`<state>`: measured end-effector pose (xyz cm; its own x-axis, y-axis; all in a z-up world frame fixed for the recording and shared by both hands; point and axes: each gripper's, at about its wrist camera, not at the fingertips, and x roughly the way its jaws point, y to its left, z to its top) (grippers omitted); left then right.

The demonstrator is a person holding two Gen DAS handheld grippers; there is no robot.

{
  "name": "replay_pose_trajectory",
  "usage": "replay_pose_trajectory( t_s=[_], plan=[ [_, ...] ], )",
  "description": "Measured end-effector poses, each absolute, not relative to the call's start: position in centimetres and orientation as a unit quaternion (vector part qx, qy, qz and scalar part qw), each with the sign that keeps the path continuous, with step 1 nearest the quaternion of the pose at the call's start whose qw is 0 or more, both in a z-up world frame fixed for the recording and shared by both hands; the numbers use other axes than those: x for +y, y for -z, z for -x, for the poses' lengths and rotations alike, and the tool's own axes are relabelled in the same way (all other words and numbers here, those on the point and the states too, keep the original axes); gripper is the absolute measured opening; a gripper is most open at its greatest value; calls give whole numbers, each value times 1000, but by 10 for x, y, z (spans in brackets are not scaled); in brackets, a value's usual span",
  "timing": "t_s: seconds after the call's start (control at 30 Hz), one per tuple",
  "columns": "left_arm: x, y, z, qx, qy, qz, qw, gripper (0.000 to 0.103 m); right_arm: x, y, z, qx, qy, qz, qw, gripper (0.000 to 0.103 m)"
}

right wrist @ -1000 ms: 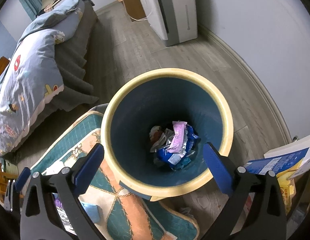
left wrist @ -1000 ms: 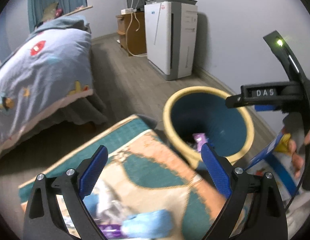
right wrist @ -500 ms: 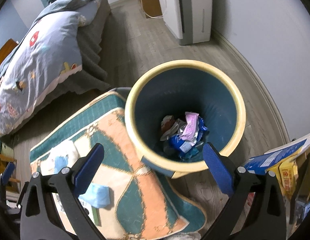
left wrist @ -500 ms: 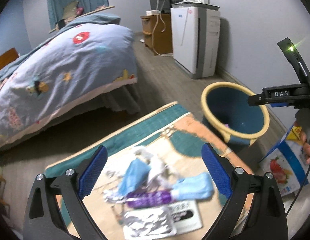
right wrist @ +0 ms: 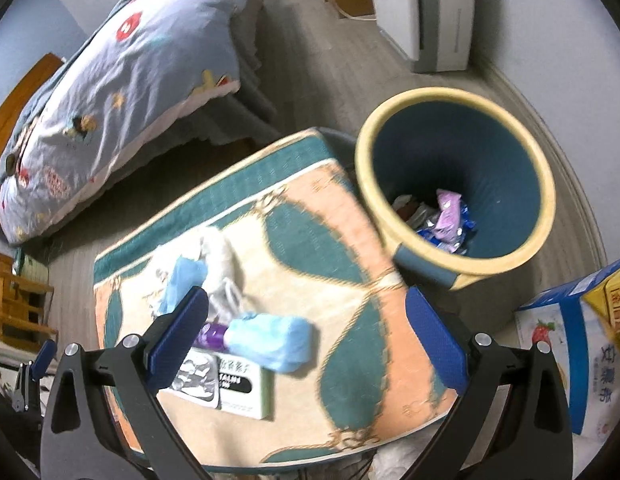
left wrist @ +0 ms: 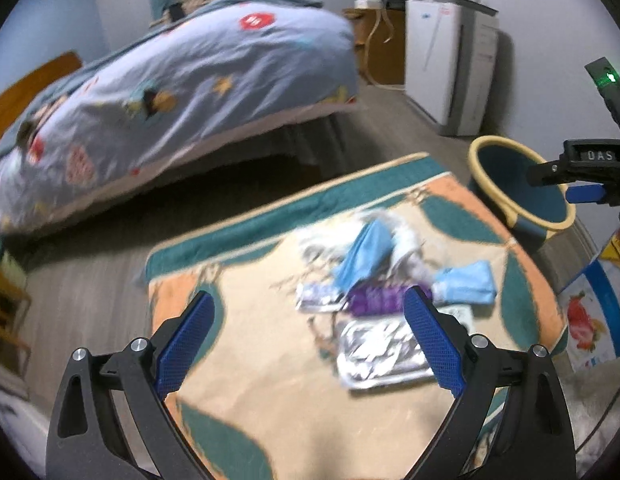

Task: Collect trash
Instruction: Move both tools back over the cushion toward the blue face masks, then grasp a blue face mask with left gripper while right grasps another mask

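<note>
Beside the bed (right wrist: pixel 122 80), a patterned mat (right wrist: pixel 329 240) carries the remaining trash, with the bin (right wrist: pixel 545 184) just off its far right corner, wrappers already at its bottom. Both grippers hang above the mat's near edge, clear of everything. Ahead of the right gripper (right wrist: pixel 306 328) and slightly left lies a light-blue wad (right wrist: pixel 270 338), its long axis crossways to the fingers, a purple wrapper (right wrist: pixel 214 334) touching its left end. From the left gripper (left wrist: pixel 310 332) the same cluster sits ahead and to the right, so the right one looks nearer. Each gripper's jaws are spread wide and empty.
</note>
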<state>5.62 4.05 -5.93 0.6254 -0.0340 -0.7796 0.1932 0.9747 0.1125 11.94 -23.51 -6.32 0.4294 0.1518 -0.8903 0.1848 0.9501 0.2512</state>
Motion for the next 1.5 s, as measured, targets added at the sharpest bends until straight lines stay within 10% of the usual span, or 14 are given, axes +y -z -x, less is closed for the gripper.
replay_pose_trajectory(
  t_s=[0.9,1.3,1.5],
  plan=[
    [20,131,-77,501,103,-126,850,95,-200,152,-124,625,-6,-129,770,97],
    [24,120,-102,488,89,-111,861,95,-199,159,-130,638,-51,-167,750,9],
    [15,113,-120,482,106,-108,863,95,-198,105,-138,621,-87,-100,772,5]
  ],
)
